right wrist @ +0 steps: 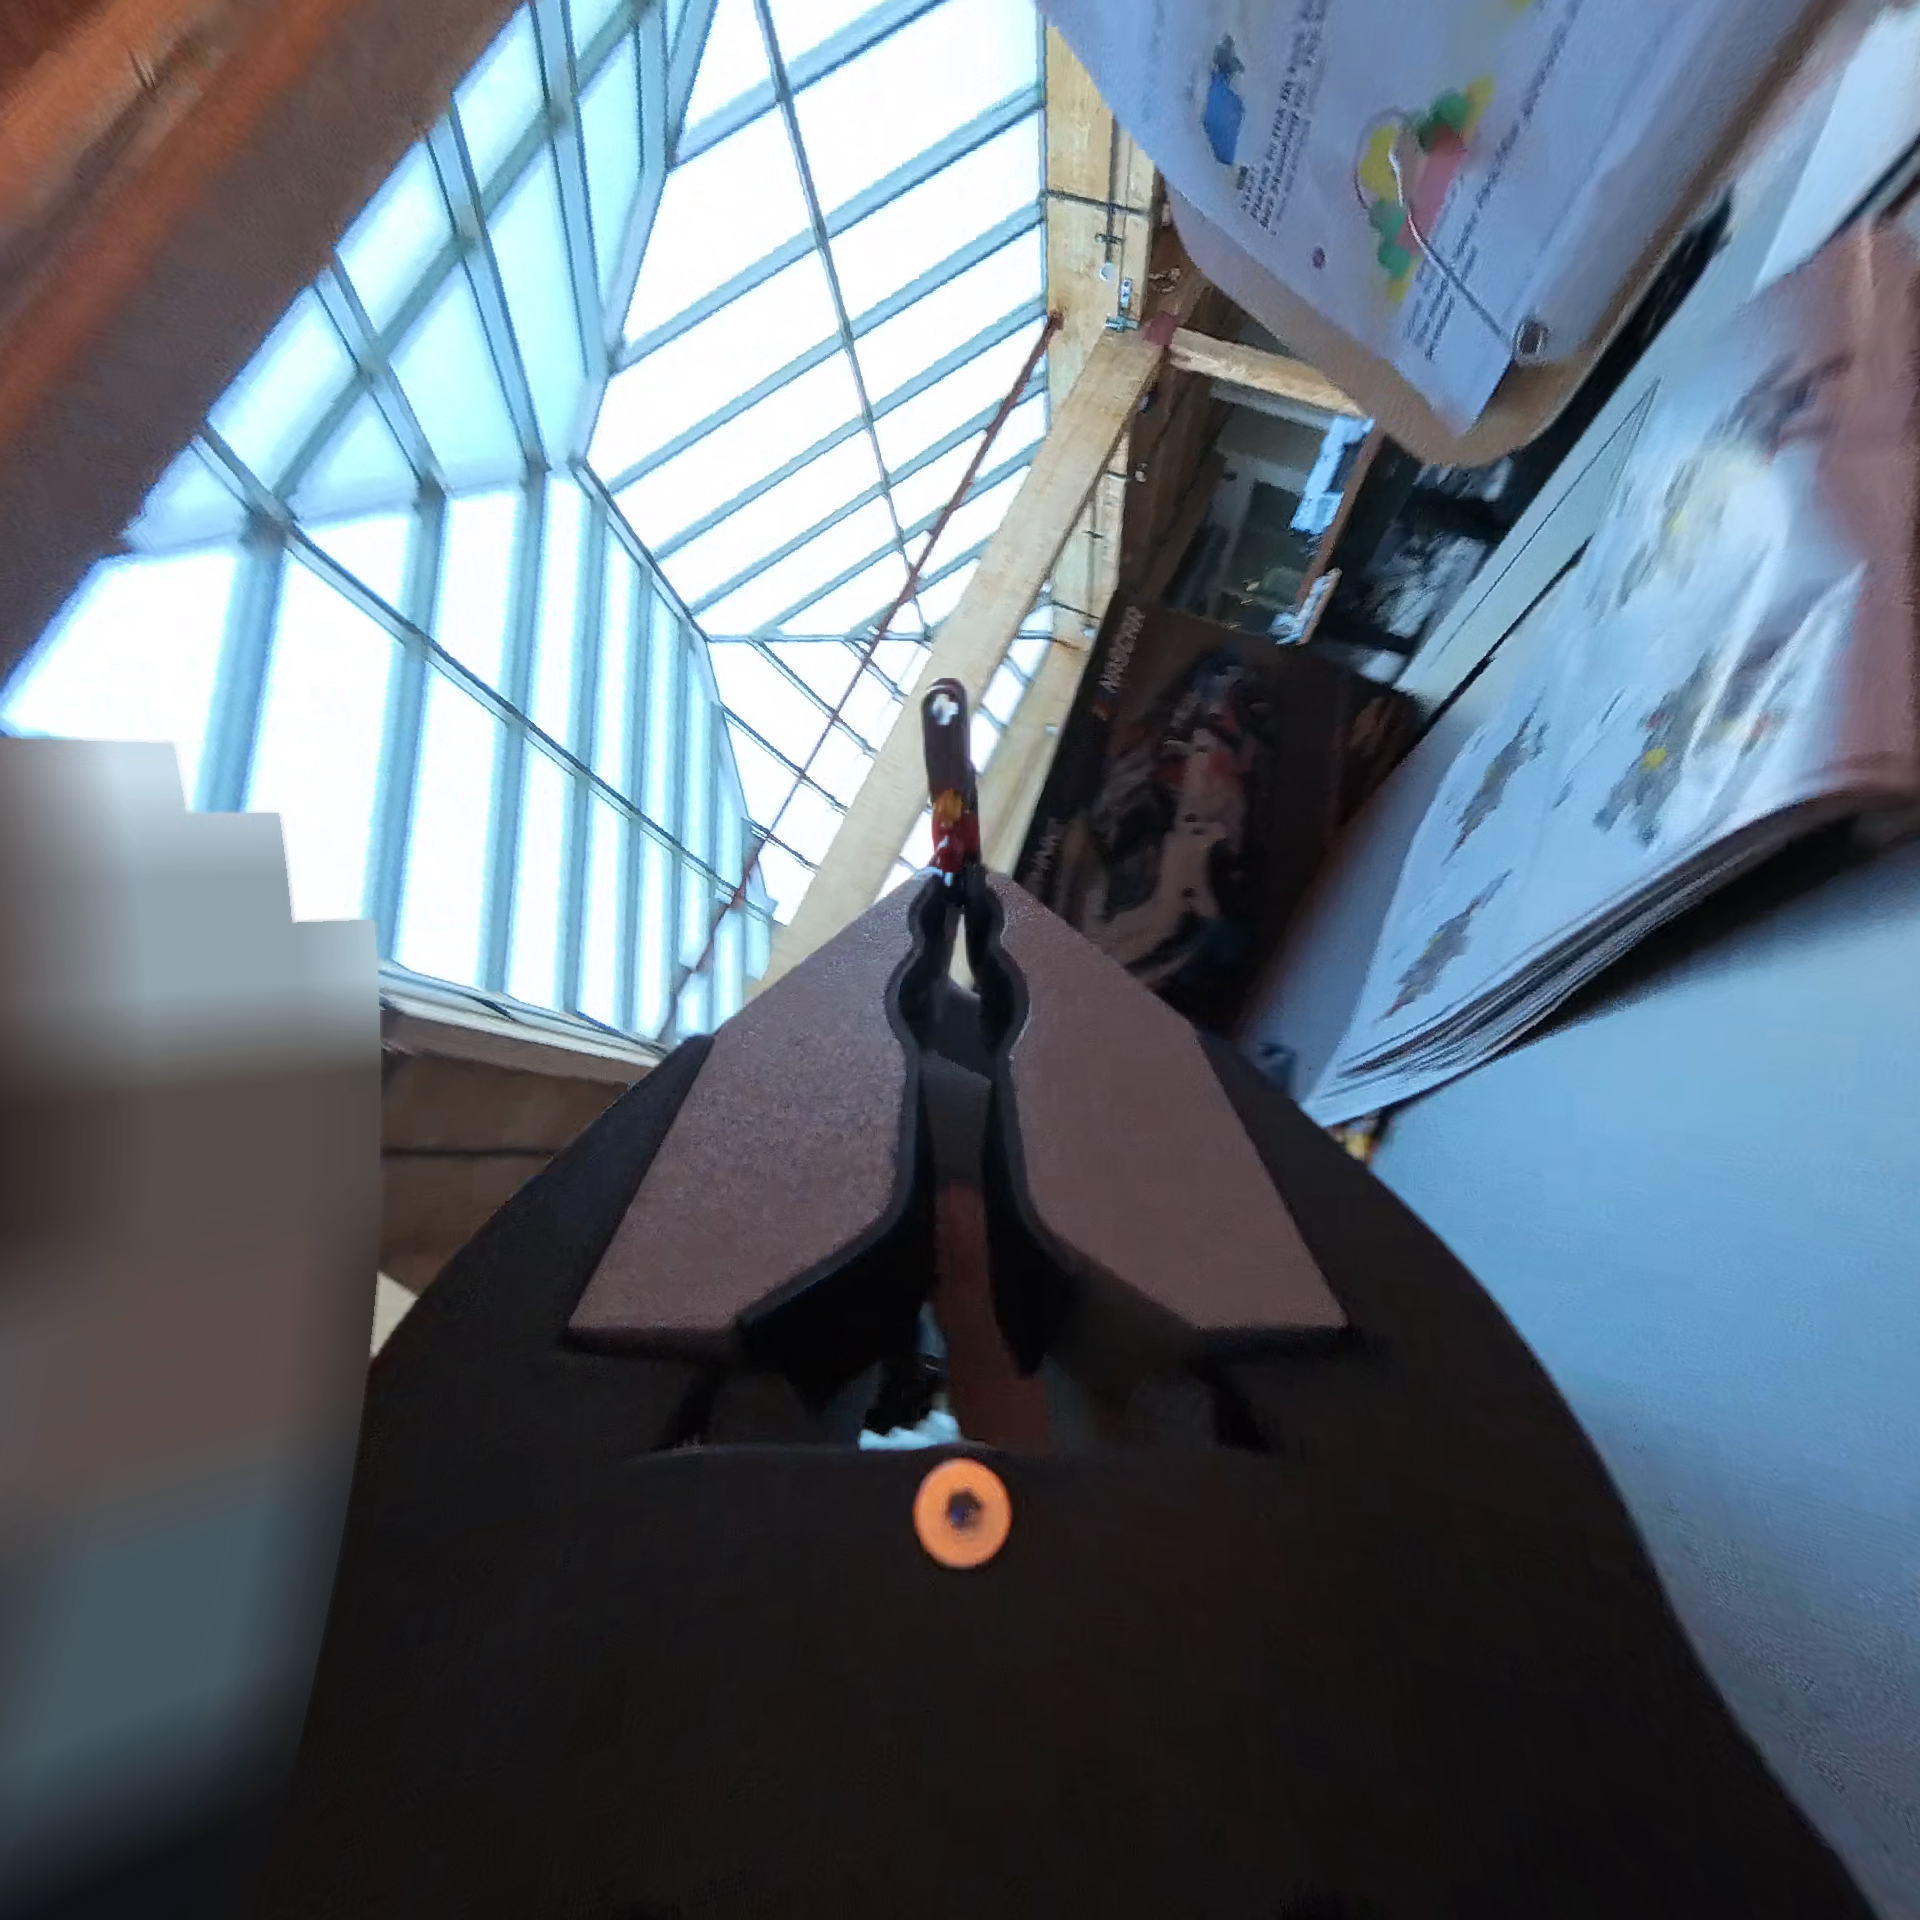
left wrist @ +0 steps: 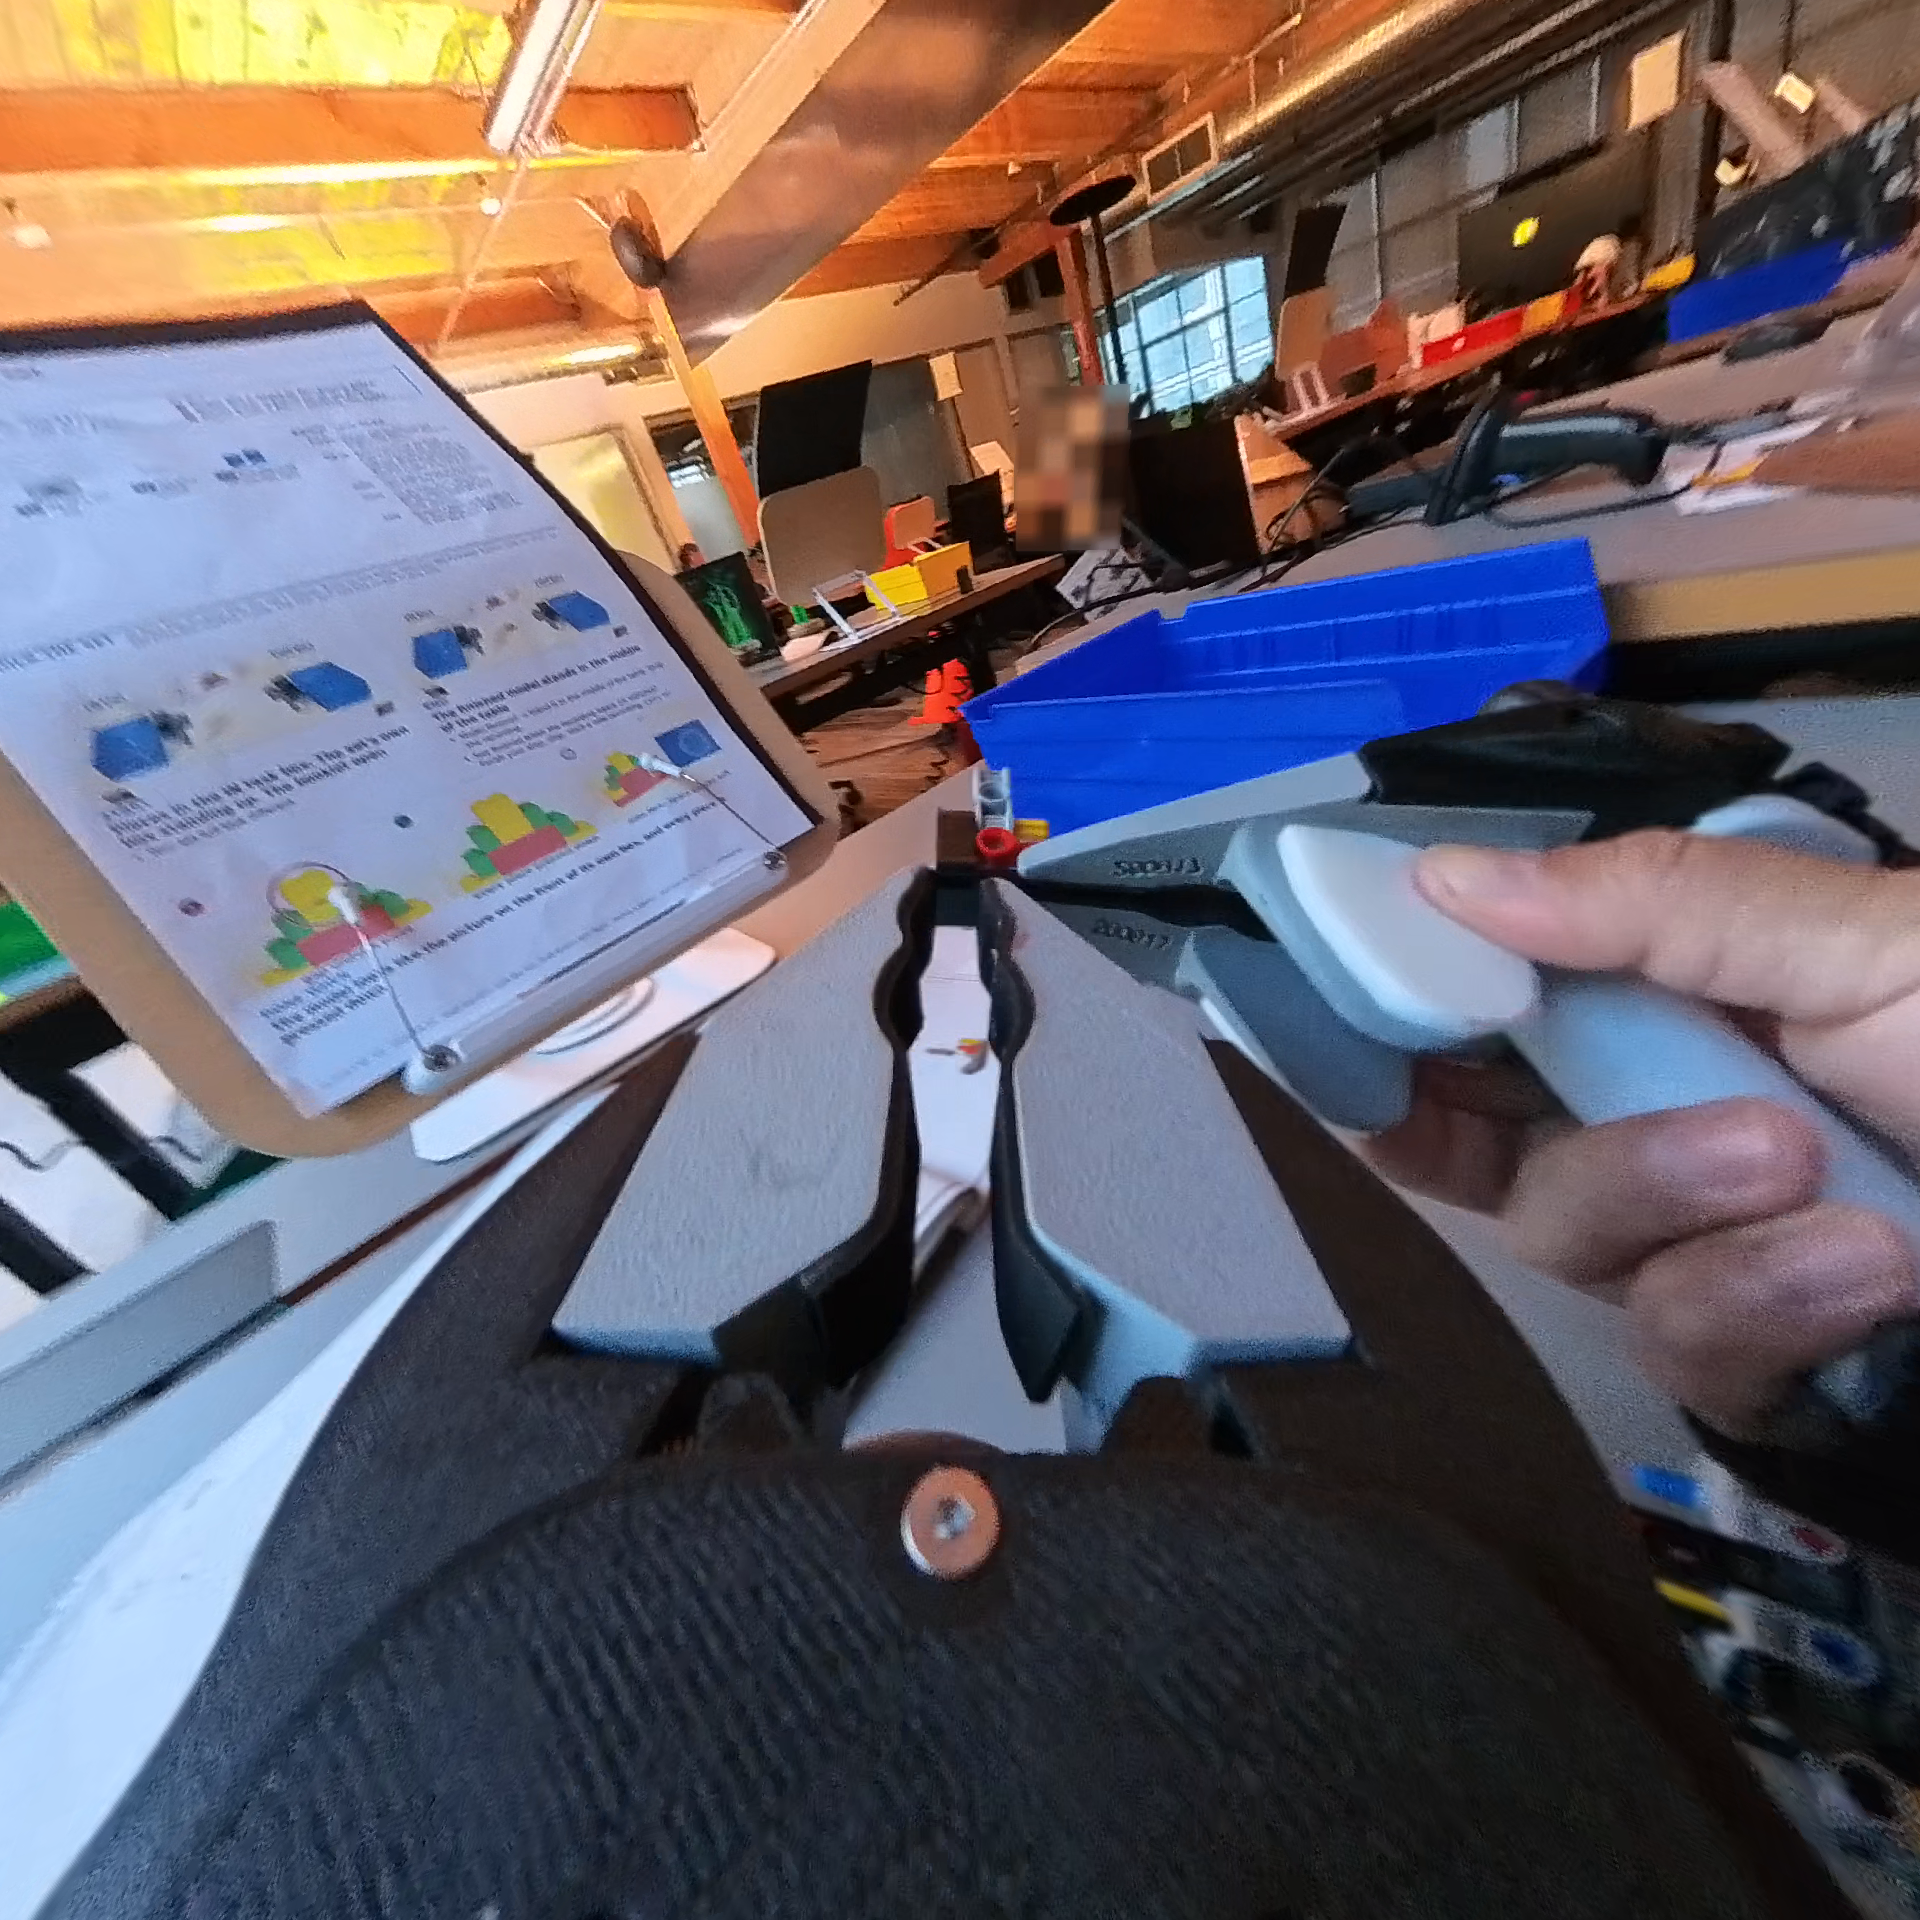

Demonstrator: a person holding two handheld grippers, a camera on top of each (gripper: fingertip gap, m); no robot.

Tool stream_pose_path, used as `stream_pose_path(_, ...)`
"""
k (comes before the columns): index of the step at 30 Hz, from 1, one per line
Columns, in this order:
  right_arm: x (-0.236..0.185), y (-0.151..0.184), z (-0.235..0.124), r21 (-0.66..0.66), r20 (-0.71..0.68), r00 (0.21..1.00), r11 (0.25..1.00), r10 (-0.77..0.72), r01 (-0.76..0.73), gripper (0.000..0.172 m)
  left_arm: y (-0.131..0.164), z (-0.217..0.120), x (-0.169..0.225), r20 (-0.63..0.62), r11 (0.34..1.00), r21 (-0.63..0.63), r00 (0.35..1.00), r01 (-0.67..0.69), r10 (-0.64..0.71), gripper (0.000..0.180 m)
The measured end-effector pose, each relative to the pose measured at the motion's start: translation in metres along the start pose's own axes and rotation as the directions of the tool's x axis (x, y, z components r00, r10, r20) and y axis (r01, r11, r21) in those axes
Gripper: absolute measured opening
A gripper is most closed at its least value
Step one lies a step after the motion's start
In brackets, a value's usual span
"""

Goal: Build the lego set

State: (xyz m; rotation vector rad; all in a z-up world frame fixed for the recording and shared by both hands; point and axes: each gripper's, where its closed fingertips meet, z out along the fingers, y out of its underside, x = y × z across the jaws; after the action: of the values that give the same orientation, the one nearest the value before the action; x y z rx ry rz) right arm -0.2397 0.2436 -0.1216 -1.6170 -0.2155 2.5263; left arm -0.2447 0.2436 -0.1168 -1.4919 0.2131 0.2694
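In the left wrist view my left gripper (left wrist: 958,902) is shut on a small black piece (left wrist: 956,868) that sticks out past its fingertips. A red round connector (left wrist: 994,844), a grey beam (left wrist: 992,792) and a bit of yellow (left wrist: 1032,828) sit at the black piece's far end. My right gripper (left wrist: 1029,871), held by a hand (left wrist: 1714,1039), comes in from the right with its tips at the red connector. In the right wrist view my right gripper (right wrist: 954,896) is shut on a red and yellow piece (right wrist: 951,826). A backlit beam with a cross hole (right wrist: 948,732) rises from it.
An instruction sheet on a tan stand (left wrist: 343,675) is at the left. A blue bin (left wrist: 1299,686) lies behind the grippers on the grey table (left wrist: 1766,540). An open picture booklet (right wrist: 1662,779) and a dark printed box (right wrist: 1195,831) lie on the table (right wrist: 1662,1351).
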Motion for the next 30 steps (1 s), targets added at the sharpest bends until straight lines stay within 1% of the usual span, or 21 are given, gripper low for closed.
stream_pose_path(2, 0.0, -0.001, 0.001, 0.029, 0.055, 0.985, 0.986, 0.163, -0.165, 0.001, -0.001, 0.0, -0.001, 0.031, 0.993, -0.002, 0.993, -0.115, 0.115, 0.005)
stream_pose_path(3, 0.0, -0.001, 0.002, 0.036, 0.077, 0.972, 0.974, 0.22, -0.223, 0.001, -0.003, 0.0, -0.001, 0.046, 0.987, -0.001, 0.985, -0.164, 0.164, 0.005)
stream_pose_path(7, -0.007, 0.0, 0.005, 0.033, 0.129, 0.929, 0.935, 0.346, -0.352, 0.0, -0.01, -0.003, -0.004, 0.077, 0.968, 0.018, 0.966, -0.25, 0.248, 0.005)
stream_pose_path(10, -0.006, 0.001, 0.007, 0.031, 0.163, 0.895, 0.905, 0.414, -0.425, 0.0, -0.01, -0.004, -0.006, 0.08, 0.972, 0.019, 0.969, -0.235, 0.233, 0.005)
stream_pose_path(11, -0.005, 0.002, 0.007, 0.017, 0.176, 0.881, 0.894, 0.439, -0.448, 0.0, -0.009, -0.004, -0.007, 0.062, 0.981, 0.014, 0.979, -0.194, 0.193, 0.005)
stream_pose_path(12, -0.003, 0.002, 0.006, 0.009, 0.166, 0.89, 0.902, 0.425, -0.432, 0.0, -0.005, -0.003, -0.007, 0.027, 0.994, 0.0, 0.993, -0.113, 0.113, 0.005)
stream_pose_path(13, -0.002, 0.003, 0.004, 0.002, 0.138, 0.924, 0.933, 0.356, -0.359, 0.001, -0.001, -0.002, -0.006, -0.014, 1.0, -0.016, 1.0, -0.002, 0.001, 0.006)
stream_pose_path(14, -0.003, 0.006, 0.001, -0.016, 0.102, 0.96, 0.966, 0.26, -0.26, 0.001, 0.0, -0.001, -0.006, -0.051, 0.992, -0.023, 0.99, 0.128, -0.129, 0.006)
stream_pose_path(15, -0.002, 0.011, -0.003, -0.057, 0.055, 0.986, 0.986, 0.16, -0.157, 0.0, 0.003, 0.001, -0.006, -0.093, 0.965, -0.049, 0.961, 0.256, -0.26, 0.005)
stream_pose_path(16, 0.002, 0.018, -0.007, -0.11, -0.003, 0.999, 0.993, 0.049, -0.049, 0.005, 0.007, 0.003, -0.004, -0.144, 0.917, -0.098, 0.906, 0.387, -0.397, 0.006)
stream_pose_path(17, 0.007, 0.024, -0.011, -0.174, -0.06, 0.996, 0.983, -0.063, 0.052, 0.016, 0.01, 0.004, -0.003, -0.181, 0.846, -0.139, 0.827, 0.515, -0.533, 0.005)
stream_pose_path(18, 0.009, 0.028, -0.017, -0.233, -0.091, 0.981, 0.962, -0.169, 0.144, 0.017, 0.011, 0.004, -0.005, -0.21, 0.761, -0.16, 0.732, 0.628, -0.648, 0.005)
stream_pose_path(19, 0.008, 0.03, -0.023, -0.293, -0.096, 0.956, 0.926, -0.276, 0.238, 0.015, 0.012, 0.003, -0.006, -0.243, 0.666, -0.189, 0.623, 0.721, -0.743, 0.005)
stream_pose_path(20, 0.01, 0.03, -0.028, -0.353, -0.105, 0.914, 0.874, -0.392, 0.334, 0.014, 0.013, 0.002, -0.006, -0.266, 0.572, -0.222, 0.515, 0.79, -0.815, 0.005)
stream_pose_path(21, 0.012, 0.026, -0.034, -0.399, -0.12, 0.853, 0.812, -0.507, 0.426, 0.016, 0.013, 0.001, -0.008, -0.278, 0.5, -0.232, 0.436, 0.834, -0.856, 0.005)
stream_pose_path(22, 0.011, 0.02, -0.038, -0.43, -0.121, 0.788, 0.748, -0.603, 0.506, 0.019, 0.015, 0.001, -0.009, -0.282, 0.457, -0.246, 0.388, 0.855, -0.877, 0.005)
stream_pose_path(23, 0.009, 0.014, -0.041, -0.451, -0.114, 0.729, 0.689, -0.675, 0.567, 0.021, 0.018, 0.002, -0.008, -0.277, 0.44, -0.261, 0.37, 0.859, -0.887, 0.005)
stream_pose_path(24, 0.008, 0.008, -0.043, -0.469, -0.112, 0.672, 0.635, -0.732, 0.614, 0.025, 0.021, 0.002, -0.006, -0.271, 0.438, -0.274, 0.369, 0.856, -0.889, 0.005)
stream_pose_path(26, 0.004, -0.001, -0.044, -0.492, -0.1, 0.572, 0.541, -0.814, 0.683, 0.03, 0.024, 0.004, -0.002, -0.272, 0.426, -0.291, 0.353, 0.857, -0.895, 0.005)
stream_pose_path(28, 0.002, -0.006, -0.042, -0.5, -0.088, 0.513, 0.483, -0.854, 0.719, 0.031, 0.024, 0.004, 0.003, -0.279, 0.419, -0.312, 0.34, 0.853, -0.898, 0.005)
stream_pose_path(30, -0.001, -0.005, -0.039, -0.494, -0.056, 0.504, 0.463, -0.862, 0.736, 0.035, 0.024, 0.005, 0.008, -0.29, 0.431, -0.324, 0.345, 0.843, -0.893, 0.005)
